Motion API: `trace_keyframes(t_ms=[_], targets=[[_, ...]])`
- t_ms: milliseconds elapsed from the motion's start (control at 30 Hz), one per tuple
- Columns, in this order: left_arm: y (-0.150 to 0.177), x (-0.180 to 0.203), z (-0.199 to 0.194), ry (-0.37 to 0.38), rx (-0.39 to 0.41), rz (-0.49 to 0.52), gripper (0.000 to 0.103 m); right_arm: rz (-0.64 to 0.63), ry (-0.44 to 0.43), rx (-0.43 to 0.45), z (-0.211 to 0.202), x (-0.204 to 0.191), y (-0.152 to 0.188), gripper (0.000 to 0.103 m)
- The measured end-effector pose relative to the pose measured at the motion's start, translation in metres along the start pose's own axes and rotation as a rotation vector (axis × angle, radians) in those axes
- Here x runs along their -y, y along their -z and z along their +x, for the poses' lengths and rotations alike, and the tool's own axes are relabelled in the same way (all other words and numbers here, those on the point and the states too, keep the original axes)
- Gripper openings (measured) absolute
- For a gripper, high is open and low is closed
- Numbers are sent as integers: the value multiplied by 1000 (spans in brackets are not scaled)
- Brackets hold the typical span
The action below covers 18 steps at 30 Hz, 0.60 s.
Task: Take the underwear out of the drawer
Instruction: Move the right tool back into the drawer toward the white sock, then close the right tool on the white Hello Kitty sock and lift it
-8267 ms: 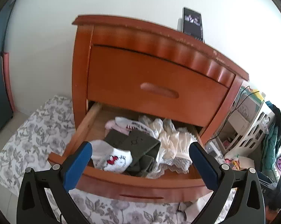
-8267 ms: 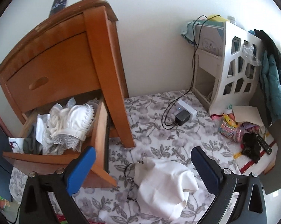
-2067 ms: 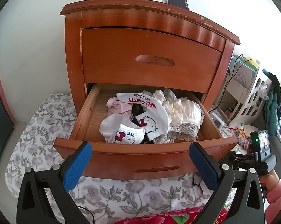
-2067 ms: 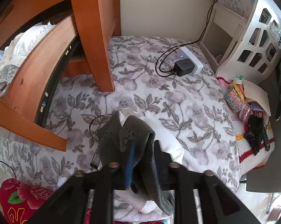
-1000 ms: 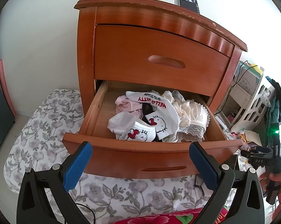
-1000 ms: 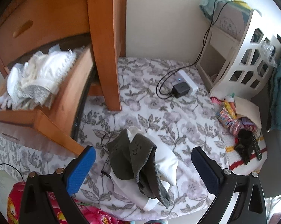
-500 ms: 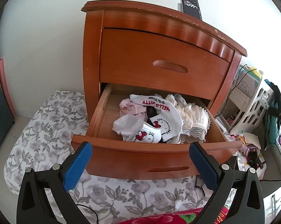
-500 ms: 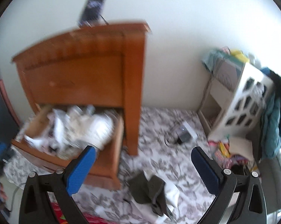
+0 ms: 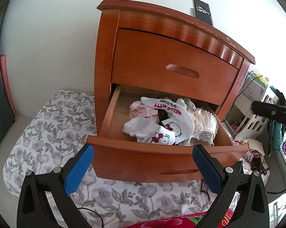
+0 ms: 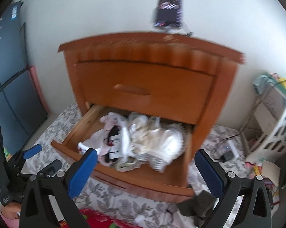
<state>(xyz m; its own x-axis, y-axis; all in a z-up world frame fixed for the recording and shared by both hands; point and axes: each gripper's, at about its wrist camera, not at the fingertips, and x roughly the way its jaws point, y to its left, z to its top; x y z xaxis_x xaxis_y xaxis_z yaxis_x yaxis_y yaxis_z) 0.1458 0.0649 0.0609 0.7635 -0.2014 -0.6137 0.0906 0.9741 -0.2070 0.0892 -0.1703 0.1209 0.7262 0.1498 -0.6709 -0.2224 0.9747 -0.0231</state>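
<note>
The lower drawer point(image 9: 161, 157) of the wooden nightstand point(image 9: 173, 43) stood pulled out, and the underwear point(image 9: 161, 125) lay heaped inside it, white pieces toward the front. Both the left gripper point(image 9: 143, 169) and the right gripper point(image 10: 144, 172) hung just in front of that drawer, jaws spread wide and holding nothing. A dark garment point(image 10: 201, 203) lay on the floral bedding point(image 9: 53, 125) below the drawer's right corner.

"HELLO KITTY" (red, upside down) on white underwear point(image 9: 168, 112) in drawer point(image 9: 161, 159).
</note>
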Motion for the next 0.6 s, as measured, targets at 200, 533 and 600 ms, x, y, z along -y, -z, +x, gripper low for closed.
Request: trace_keyframes(t_ms=[200,533,600], targets=[[3,-12,3,-10,-4,-10,103,-29,-39,-79,43,-28,3,97],[7,-24,14,-11,-20,-31,103,-55,-46,-206,112,-42,9,71],[7,-25,16,-11,-24,-33,103,-61,-42,-223,125,-45,10,67]])
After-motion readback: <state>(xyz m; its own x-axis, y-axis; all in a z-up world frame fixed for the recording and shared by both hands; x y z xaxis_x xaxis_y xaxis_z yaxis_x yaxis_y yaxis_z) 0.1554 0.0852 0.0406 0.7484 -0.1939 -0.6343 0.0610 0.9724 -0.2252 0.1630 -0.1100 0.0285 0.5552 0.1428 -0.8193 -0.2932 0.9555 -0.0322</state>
